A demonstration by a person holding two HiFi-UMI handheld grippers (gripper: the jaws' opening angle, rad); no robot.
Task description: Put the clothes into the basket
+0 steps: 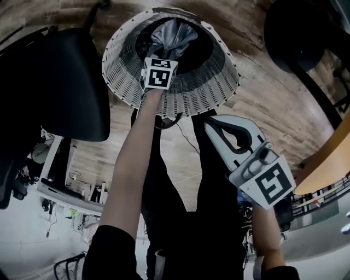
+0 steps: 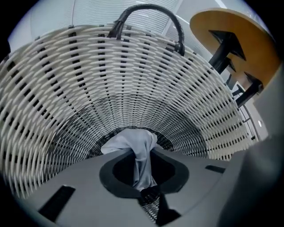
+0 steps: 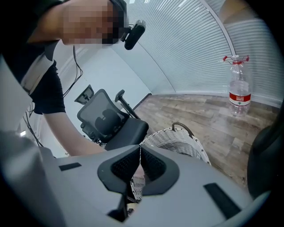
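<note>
**Desk:** What is held, and where?

**Caption:** A pale cloth [image 2: 133, 142] is pinched by the left gripper [image 2: 143, 153], whose jaws are closed on a narrow twist of it. The rest is bunched just beyond the tips, inside the basket [image 2: 133, 84], whose woven wall is seen all round the gripper.

**Desk:** Which way is the cloth laid?

**Caption:** Its long axis is run along the jaws' own line. The gripped end is nearest the gripper, and the loose bunch is pointed away from it, toward the basket's floor.

**Desk:** And the right gripper [image 3: 140, 150]?

**Caption:** It is held outside the basket, jaws pressed together with nothing between them. The basket is seen ahead of and below its tips, with a chair [image 3: 111, 124] beside it.

**Desk:** How is the drop best done?

**Caption:** It is judged that the jaws should be opened only once the bunch is well below the rim, so that no fold is left draped over the edge. The twist may cling to the pads, so a small shake may be needed. The handle [image 2: 146, 13] beyond the tips should be cleared on the way out.
</note>
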